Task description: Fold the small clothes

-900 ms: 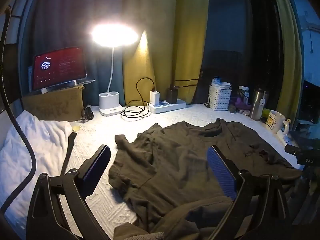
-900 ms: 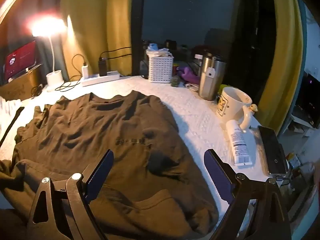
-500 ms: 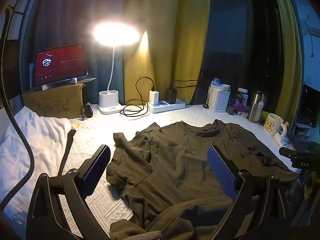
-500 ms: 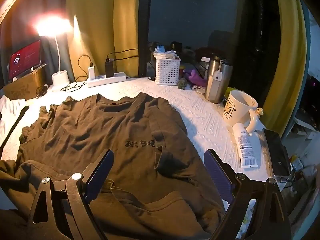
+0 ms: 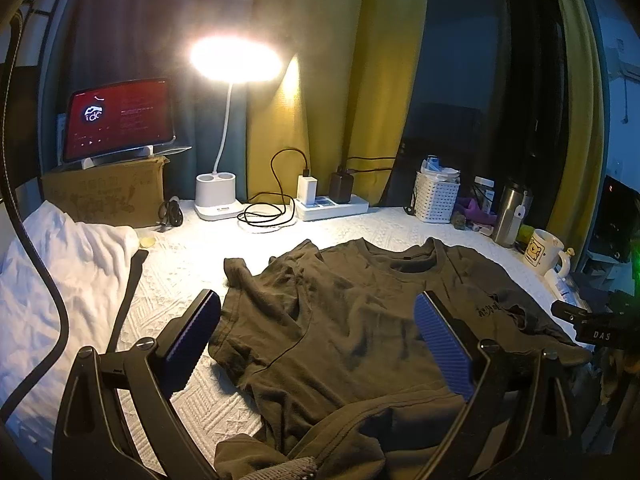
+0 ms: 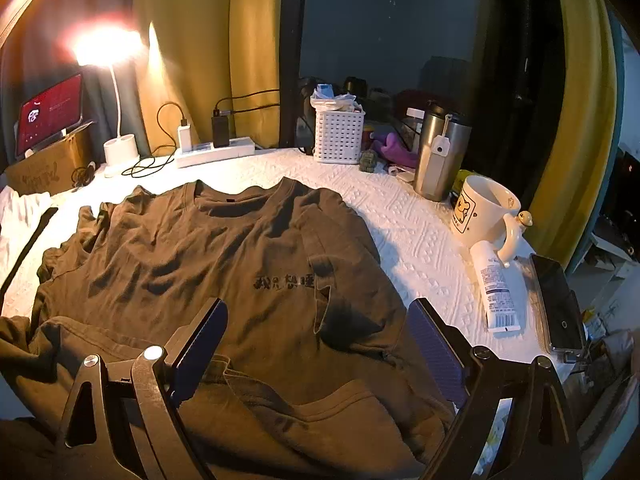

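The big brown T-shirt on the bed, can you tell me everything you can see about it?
The dark olive-brown cotton-looking T-shirt lies front side up on the white textured cover, round neckline toward the lamp. Small dark characters are printed across its chest. It is wrinkled, one sleeve is bunched at the side, and the hem near the cameras is folded over in loose layers. Both the left gripper and the right gripper hover open above it, holding nothing.

Lamp (image 5: 235, 60): lit, at the back left
Tablet (image 5: 119, 118): red screen, propped on a cardboard box (image 5: 105, 194)
Power strip (image 6: 215, 150): chargers plugged in
Basket (image 6: 339, 135): white, beside steel tumbler (image 6: 439, 152)
Mug (image 6: 486, 212): touching a tube (image 6: 496, 289), phone (image 6: 558, 309) alongside
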